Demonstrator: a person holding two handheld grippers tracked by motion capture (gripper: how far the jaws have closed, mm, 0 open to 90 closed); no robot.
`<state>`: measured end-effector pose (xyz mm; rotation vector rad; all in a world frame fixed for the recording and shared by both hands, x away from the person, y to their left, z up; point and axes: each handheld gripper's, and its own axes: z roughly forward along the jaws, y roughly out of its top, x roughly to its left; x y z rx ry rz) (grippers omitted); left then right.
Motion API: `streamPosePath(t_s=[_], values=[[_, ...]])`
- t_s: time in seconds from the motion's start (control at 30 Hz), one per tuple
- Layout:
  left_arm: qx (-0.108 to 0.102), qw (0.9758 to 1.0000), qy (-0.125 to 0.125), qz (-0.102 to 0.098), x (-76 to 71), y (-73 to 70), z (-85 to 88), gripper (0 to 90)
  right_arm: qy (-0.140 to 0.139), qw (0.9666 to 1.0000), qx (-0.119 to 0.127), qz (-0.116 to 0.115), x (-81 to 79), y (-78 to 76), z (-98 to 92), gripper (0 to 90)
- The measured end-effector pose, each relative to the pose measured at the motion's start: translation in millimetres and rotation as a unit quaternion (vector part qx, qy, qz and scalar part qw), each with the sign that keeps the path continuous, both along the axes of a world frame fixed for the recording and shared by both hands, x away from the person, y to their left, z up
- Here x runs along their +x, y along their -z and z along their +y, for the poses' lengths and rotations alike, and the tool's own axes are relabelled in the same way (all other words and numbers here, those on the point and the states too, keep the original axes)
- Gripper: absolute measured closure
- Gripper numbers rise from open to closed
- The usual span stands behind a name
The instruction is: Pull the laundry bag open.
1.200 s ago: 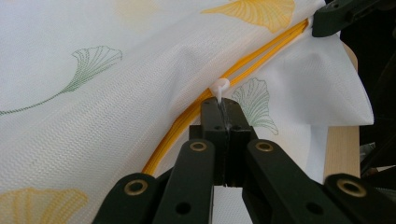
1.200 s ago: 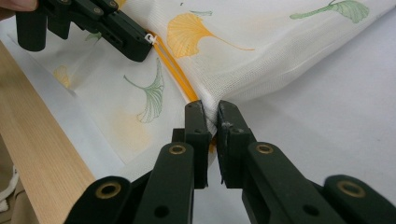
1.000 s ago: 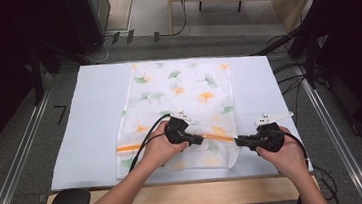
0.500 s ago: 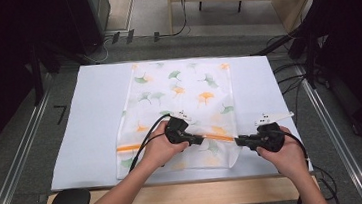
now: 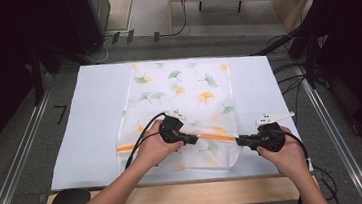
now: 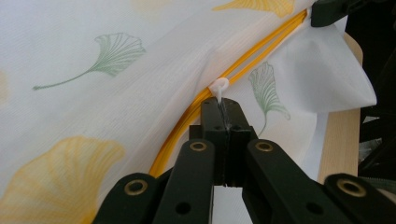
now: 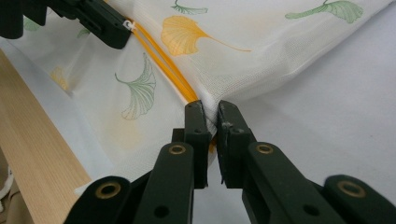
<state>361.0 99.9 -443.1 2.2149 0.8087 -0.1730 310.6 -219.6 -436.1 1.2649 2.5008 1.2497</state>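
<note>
Mesh laundry bag (image 5: pixel 183 96) zipping underway: left gripper (image 6: pixel 223 122) pinches the white zipper pull (image 6: pixel 218 86) at frame centre, right gripper (image 7: pixel 211 119) clamps the bag's corner, next sliding along the orange zipper (image 6: pixel 252 56)

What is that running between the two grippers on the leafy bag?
An orange zipper stretches from the left gripper to the right gripper, along the mesh bag. The high view shows it.
</note>
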Motion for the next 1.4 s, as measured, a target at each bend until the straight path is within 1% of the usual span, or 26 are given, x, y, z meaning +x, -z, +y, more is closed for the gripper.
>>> streamPosePath(t_s=[0.03, 0.13, 0.2, 0.23, 0.27, 0.33, 0.5, 0.7, 0.77, 0.87, 0.93, 1.03, 1.07, 1.23, 1.33, 1.4], values=[[-0.004, 1.0, -0.003, 0.002, -0.2, -0.2, 1.9, 90.0, 0.0, 1.0, 0.0, 0.0, 0.0, 0.0, 0.1, 85.3], [-0.006, 1.0, -0.002, 0.005, -1.1, -2.5, 10.9, 90.0, -0.001, 1.0, -0.001, 0.001, -0.1, 0.0, 1.1, 85.2], [-0.008, 1.0, -0.002, 0.004, -2.1, -3.0, 13.6, 90.0, -0.001, 1.0, -0.003, 0.0, 0.0, 0.3, 1.9, 85.2], [-0.009, 0.9999, -0.004, 0.007, -2.3, -3.4, 15.1, 90.0, -0.001, 1.0, -0.004, 0.0, 0.2, 0.5, 1.9, 85.2], [-0.015, 0.9999, -0.005, 0.008, -2.6, -3.1, 15.8, 90.0, -0.002, 1.0, -0.004, 0.001, 0.2, 0.7, 2.0, 85.2], [-0.012, 0.9999, -0.005, 0.004, -2.8, -2.9, 16.1, 90.0, -0.001, 1.0, -0.004, 0.002, 0.1, 0.5, 2.2, 85.2], [-0.014, 0.9999, -0.006, 0.001, -2.8, -2.6, 15.8, 90.0, -0.001, 1.0, -0.004, 0.002, 0.2, 0.9, 1.9, 85.2], [-0.017, 0.9998, -0.004, 0.003, -2.2, -1.5, 16.8, 90.0, -0.001, 1.0, -0.003, 0.002, 0.3, 0.9, 1.9, 85.2], [-0.015, 0.9999, -0.004, 0.002, -2.6, -1.6, 16.7, 90.0, -0.001, 1.0, -0.002, 0.002, 0.5, 1.1, 1.5, 85.2], [-0.018, 0.9998, -0.005, 0.002, -2.4, -1.6, 17.4, 90.0, -0.001, 1.0, -0.001, 0.003, 0.4, 1.0, 1.3, 85.1], [-0.015, 0.9999, -0.008, 0.003, -1.8, -1.2, 18.5, 90.0, -0.002, 1.0, -0.001, 0.002, 0.6, 1.2, 1.3, 85.1], [-0.02, 0.9997, -0.011, 0.006, -0.4, -0.7, 21.9, 90.0, -0.001, 1.0, 0.001, 0.003, 0.6, 1.4, 0.8, 85.1], [-0.017, 0.9998, -0.012, 0.006, -0.1, -1.4, 23.6, 90.0, -0.001, 1.0, 0.001, 0.004, 0.5, 1.3, 0.7, 85.1], [-0.018, 0.9997, -0.016, 0.006, 0.0, -3.5, 31.0, 90.0, 0.001, 1.0, 0.001, 0.005, 0.6, 1.6, 0.6, 85.1], [-0.023, 0.9994, -0.022, 0.01, 0.7, -4.0, 37.4, 90.0, 0.001, 1.0, -0.001, 0.006, 1.0, 2.3, -0.6, 85.1], [-0.02, 0.9995, -0.023, 0.01, 1.1, -4.0, 40.6, 90.0, 0.002, 1.0, 0.0, 0.008, 1.1, 2.7, -1.4, 85.1]])
